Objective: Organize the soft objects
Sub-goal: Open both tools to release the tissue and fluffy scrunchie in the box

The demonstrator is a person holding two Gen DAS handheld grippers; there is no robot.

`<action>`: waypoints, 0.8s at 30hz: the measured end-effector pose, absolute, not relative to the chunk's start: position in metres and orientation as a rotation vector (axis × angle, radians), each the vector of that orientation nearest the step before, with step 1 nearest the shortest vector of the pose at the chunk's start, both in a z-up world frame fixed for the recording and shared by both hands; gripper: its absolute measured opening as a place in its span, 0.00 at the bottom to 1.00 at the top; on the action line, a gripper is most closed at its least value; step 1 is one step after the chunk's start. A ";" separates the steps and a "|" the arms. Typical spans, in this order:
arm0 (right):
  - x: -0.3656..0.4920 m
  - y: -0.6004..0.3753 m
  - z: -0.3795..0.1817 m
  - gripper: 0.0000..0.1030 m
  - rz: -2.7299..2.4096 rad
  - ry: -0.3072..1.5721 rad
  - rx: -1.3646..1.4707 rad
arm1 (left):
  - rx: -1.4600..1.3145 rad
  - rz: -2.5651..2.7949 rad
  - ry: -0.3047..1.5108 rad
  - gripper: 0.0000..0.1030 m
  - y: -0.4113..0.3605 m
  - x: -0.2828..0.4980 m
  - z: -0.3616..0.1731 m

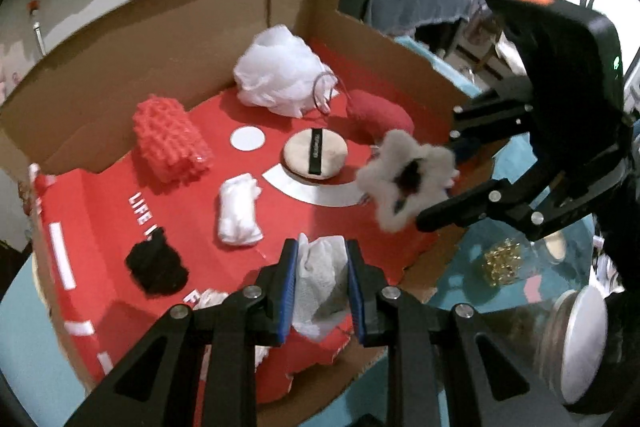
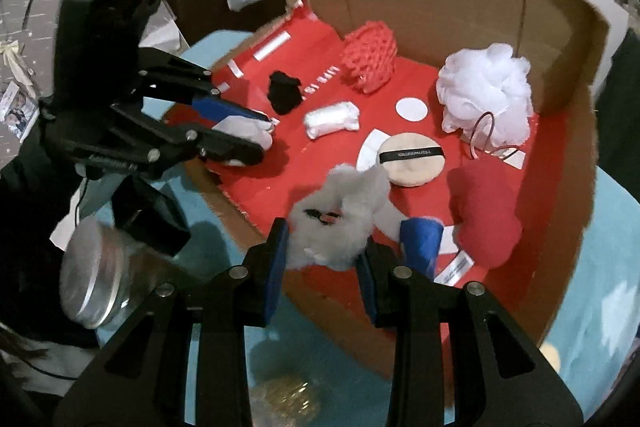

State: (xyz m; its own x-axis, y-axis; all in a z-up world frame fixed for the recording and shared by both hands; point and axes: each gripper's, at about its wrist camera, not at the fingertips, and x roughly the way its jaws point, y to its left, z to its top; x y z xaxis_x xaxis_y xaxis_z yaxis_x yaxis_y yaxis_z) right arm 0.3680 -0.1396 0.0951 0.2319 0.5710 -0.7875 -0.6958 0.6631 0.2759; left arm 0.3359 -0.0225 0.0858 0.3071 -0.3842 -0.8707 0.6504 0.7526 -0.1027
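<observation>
Carrying soft things into the box

Left gripper clamped on white cloth; right gripper seemingly clamped on grey fluff, above near edge.

White capitals reading "LIFE I" run along the red printed floor of the open cardboard box, the rest covered by a black fuzzy clump. The black strap across the round beige powder puff carries small pale lettering, too blurred to read with certainty. A white tag by the red cloth bears illegible print.
</observation>
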 end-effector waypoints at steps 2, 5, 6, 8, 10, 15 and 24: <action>0.374 -0.135 0.091 0.30 0.888 1.036 -0.160 | 0.319 -0.689 1.079 0.24 -0.028 0.340 0.080; 0.383 -0.127 0.083 0.31 0.891 1.084 -0.184 | 0.355 -0.669 1.109 0.24 -0.033 0.346 0.071; 0.385 -0.125 0.081 0.32 0.895 1.094 -0.186 | 0.362 -0.667 1.119 0.24 -0.034 0.348 0.068; 0.391 -0.122 0.076 0.32 0.896 1.122 -0.202 | 0.372 -0.659 1.132 0.24 -0.035 0.351 0.065; 0.393 -0.120 0.073 0.32 0.891 1.137 -0.216 | 0.373 -0.660 1.144 0.24 -0.035 0.354 0.062; 0.399 -0.113 0.069 0.32 0.889 1.162 -0.240 | 0.383 -0.651 1.165 0.24 -0.034 0.357 0.055; 0.403 -0.105 0.062 0.33 0.871 1.188 -0.268 | 0.384 -0.653 1.152 0.40 -0.039 0.357 0.052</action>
State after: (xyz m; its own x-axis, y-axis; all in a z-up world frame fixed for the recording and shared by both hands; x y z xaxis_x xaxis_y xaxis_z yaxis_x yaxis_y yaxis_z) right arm 0.4028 -0.1048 0.0618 0.1028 0.4485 -0.8878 -0.7116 0.6568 0.2494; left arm 0.3569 -0.0393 0.0523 0.2539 -0.2771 -0.9267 0.6532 0.7557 -0.0470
